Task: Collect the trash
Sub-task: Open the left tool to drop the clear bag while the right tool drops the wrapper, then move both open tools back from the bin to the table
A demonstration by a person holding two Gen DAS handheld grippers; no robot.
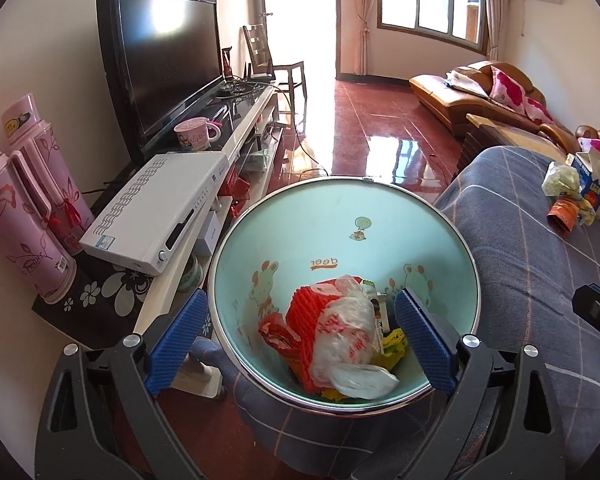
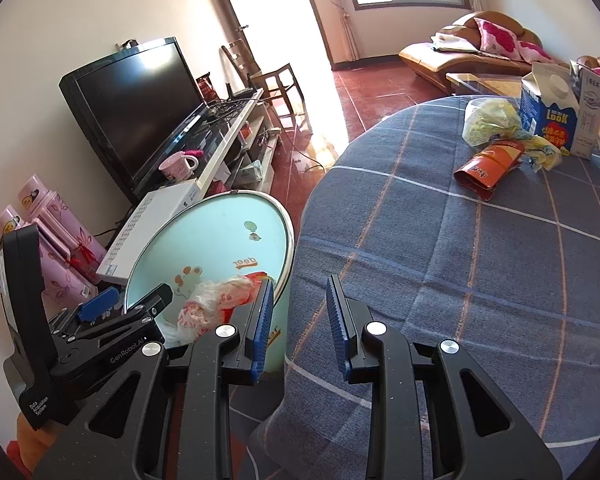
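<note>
**Drop made at the bin; more litter waits on the table**

Left wrist view: the left gripper [image 1: 302, 332] hangs over the round pale-green trash bin with cartoon animal prints [image 1: 340, 216], its blue ribbed pads spread wide with nothing pressed between them. Directly below and between the fingers, inside the bin, lie a crumpled white plastic bag with red print [image 1: 348, 340] on top of a red foam net sleeve [image 1: 306, 312], with yellow scraps beneath. Far off to the gripper's right, on the blue-grey checked tablecloth [image 1: 520, 240], a small cluster of rubbish remains. To its left sit a white set-top box [image 1: 156, 216] and two pink thermos flasks [image 1: 24, 200].

Right wrist view: the right gripper [image 2: 300, 320] has its jaws at a narrow gap and holds nothing; between the pads only tablecloth and the bin's edge show. The bin sits just to its left, the left gripper beyond it. Ahead and well to the right lie a flattened orange paper packet [image 2: 488, 166], a crumpled pale-green printed bag [image 2: 486, 120] and a blue-and-white milk carton [image 2: 548, 116].

This looks like the release step just completed. Next, a hand should likely travel forward-right over the table, open wider and close on one of the remaining pieces, probably the nearest orange packet.
</note>
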